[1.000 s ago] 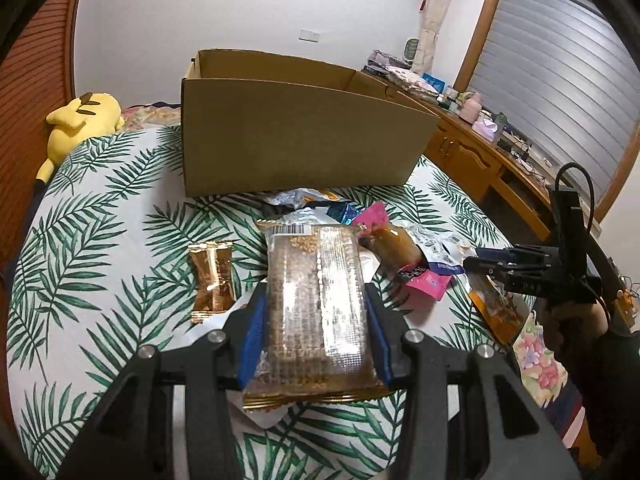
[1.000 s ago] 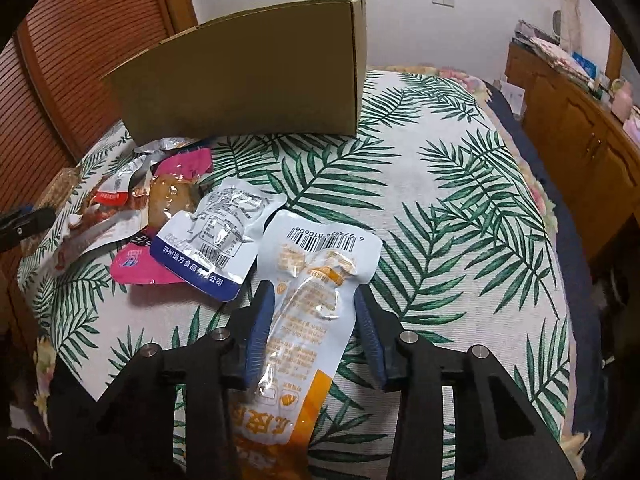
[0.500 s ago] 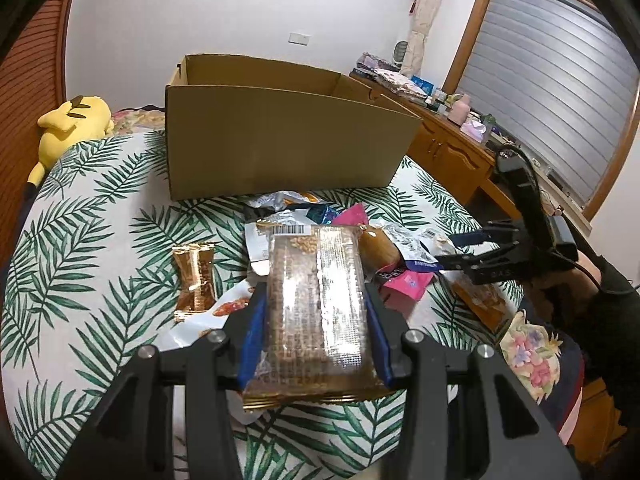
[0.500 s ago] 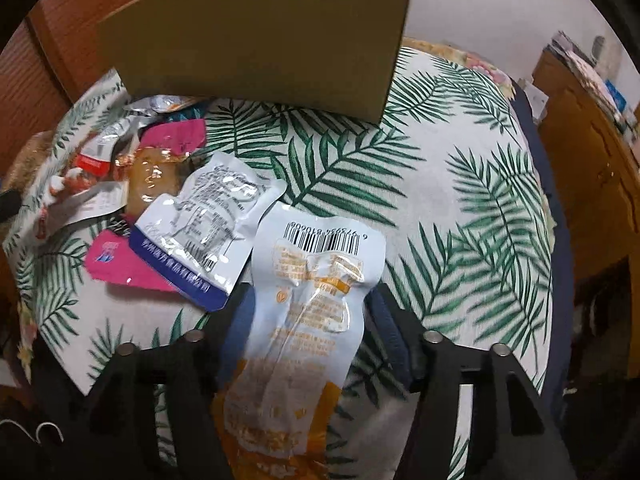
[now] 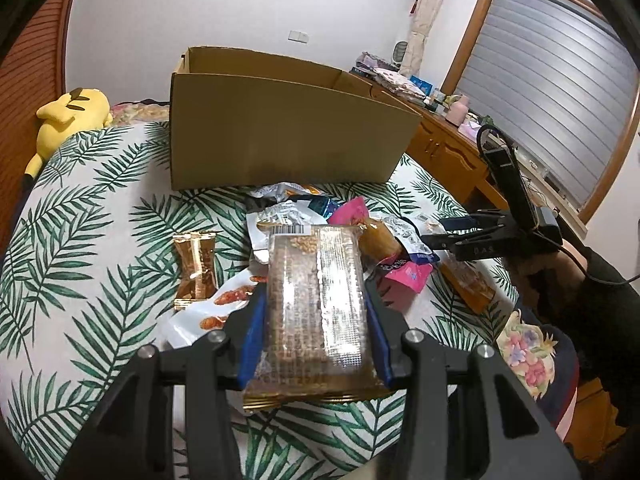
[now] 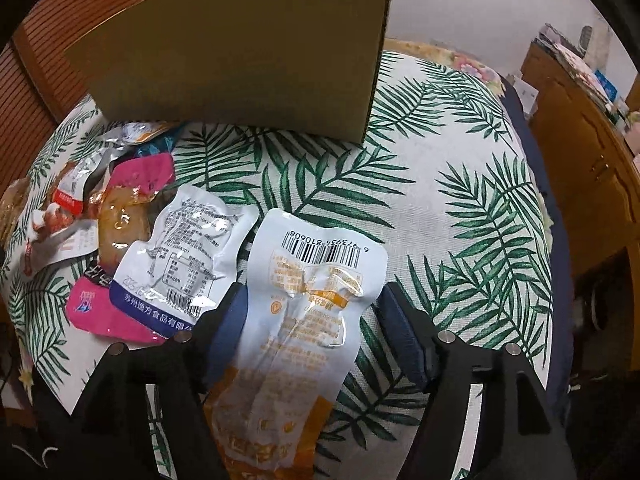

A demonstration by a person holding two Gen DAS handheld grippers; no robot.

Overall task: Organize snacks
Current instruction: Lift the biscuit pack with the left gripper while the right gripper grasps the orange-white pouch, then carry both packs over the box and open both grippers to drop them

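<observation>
In the left wrist view the left gripper (image 5: pixel 316 316) clamps a clear pack of crackers (image 5: pixel 316 300) by its long sides, held above the leaf-print cloth (image 5: pixel 80 240) short of the cardboard box (image 5: pixel 280 140) — the carry to the box seems the step in hand. In the right wrist view the right gripper (image 6: pixel 312 320) has just been opening; its jaws stand apart on either side of a white-and-orange pouch (image 6: pixel 308 312) without pressing it, so the next move calls for closing squarely on the pouch.

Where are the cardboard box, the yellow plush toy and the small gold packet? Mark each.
cardboard box (image 5: pixel 280 132), left wrist view, front wall.
yellow plush toy (image 5: pixel 72 116), left wrist view, body.
small gold packet (image 5: pixel 196 268), left wrist view, middle.
</observation>
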